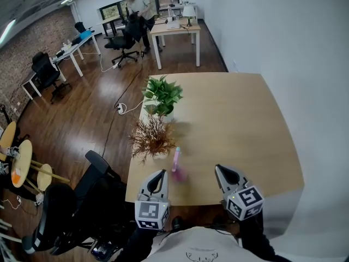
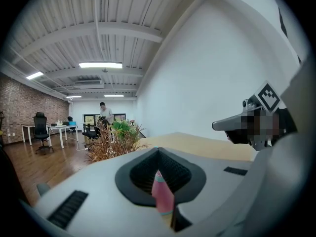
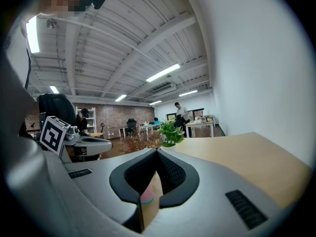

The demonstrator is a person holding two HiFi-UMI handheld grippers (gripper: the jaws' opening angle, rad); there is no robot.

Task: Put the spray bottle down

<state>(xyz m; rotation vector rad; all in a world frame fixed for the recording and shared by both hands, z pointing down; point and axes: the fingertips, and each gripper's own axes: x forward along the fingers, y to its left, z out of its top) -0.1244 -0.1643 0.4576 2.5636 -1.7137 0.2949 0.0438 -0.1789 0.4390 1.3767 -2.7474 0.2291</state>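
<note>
Right, far left on the wood floor there are round stools (image 1: 22, 162), and a black chair (image 1: 90, 187) sits tucked against the table's left side. Moving in, the left gripper (image 1: 160, 173) hovers over the near edge of the table (image 1: 245, 124), marker cube towards the person. Its own view shows the jaws pressed fully together with nothing clamped, only a sliver of pink showing past the tips. Just ahead of it, a dried brown plant (image 1: 151, 138) stands near the left edge of the table, and a leafy green plant (image 1: 162, 94) stands behind that. Next comes the bottle (image 1: 177, 165), pink, roughly upright though blurred. It rests on the table close to the front edge, just right of the brown plant. It sits between the two grippers, nearer the left one, with neither gripper holding it. Further right is the right gripper (image 1: 220, 169), again low over the front edge. Its tips meet as well, narrow and empty, and its view looks through the slit at wood and a bit of pink. Beyond that, bare tabletop runs to the white wall. Way back in the room, a person (image 1: 139, 7) stands by the desks.
</note>
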